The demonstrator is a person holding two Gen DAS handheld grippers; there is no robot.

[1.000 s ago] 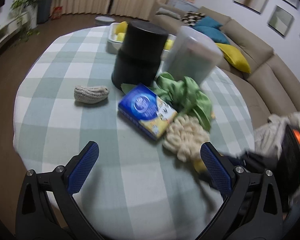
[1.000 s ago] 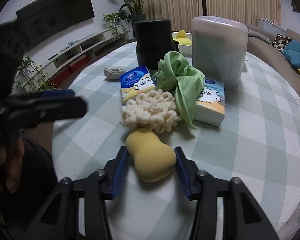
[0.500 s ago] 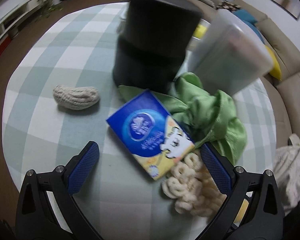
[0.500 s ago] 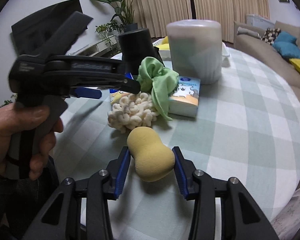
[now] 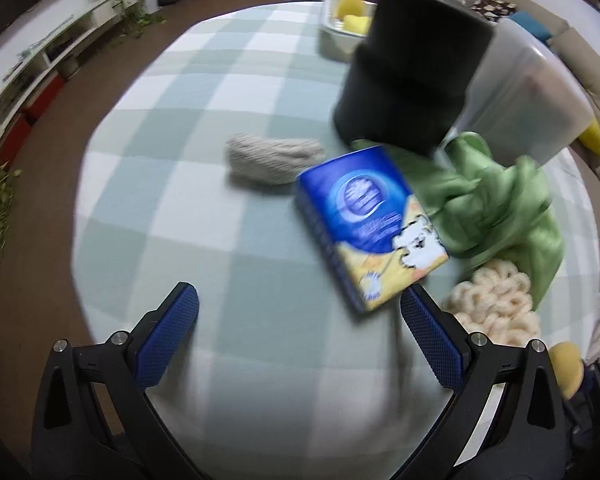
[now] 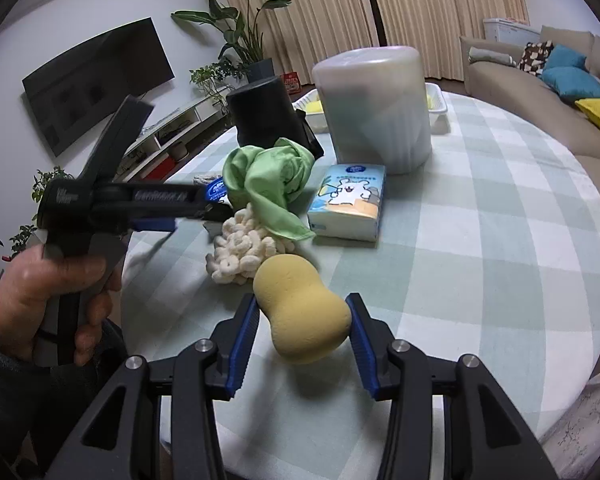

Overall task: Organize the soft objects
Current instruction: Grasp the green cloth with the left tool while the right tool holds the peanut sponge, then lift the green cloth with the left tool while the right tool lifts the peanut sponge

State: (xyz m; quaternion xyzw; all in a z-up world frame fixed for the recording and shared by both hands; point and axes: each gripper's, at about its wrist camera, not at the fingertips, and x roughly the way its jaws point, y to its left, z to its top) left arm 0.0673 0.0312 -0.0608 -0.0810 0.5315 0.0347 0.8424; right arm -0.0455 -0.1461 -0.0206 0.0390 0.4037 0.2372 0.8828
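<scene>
My right gripper (image 6: 302,322) is shut on a yellow peanut-shaped sponge (image 6: 300,308), held just above the checked tablecloth. Beyond it lie a cream loopy mop pad (image 6: 242,254), a green cloth (image 6: 272,180) and a light-blue tissue pack (image 6: 350,202). My left gripper (image 5: 300,320) hangs open over the table with nothing between its fingers. Just ahead of it on the right lies a blue and yellow tissue pack (image 5: 370,222), and farther off a grey knitted piece (image 5: 272,158). The left gripper (image 6: 168,216) also shows in the right wrist view, held by a hand (image 6: 48,292).
A black cylinder (image 5: 412,80) and a frosted lidded bin (image 6: 374,108) stand behind the pile. A white basket (image 5: 340,24) with yellow items sits at the far edge. A sofa (image 6: 540,92) runs along the right. The round table's rim (image 5: 100,240) is close on the left.
My left gripper has swung left and tilted down, so the blue pack and grey piece now sit farther right. The sponge in my right gripper has tilted and moved slightly away from the pile.
</scene>
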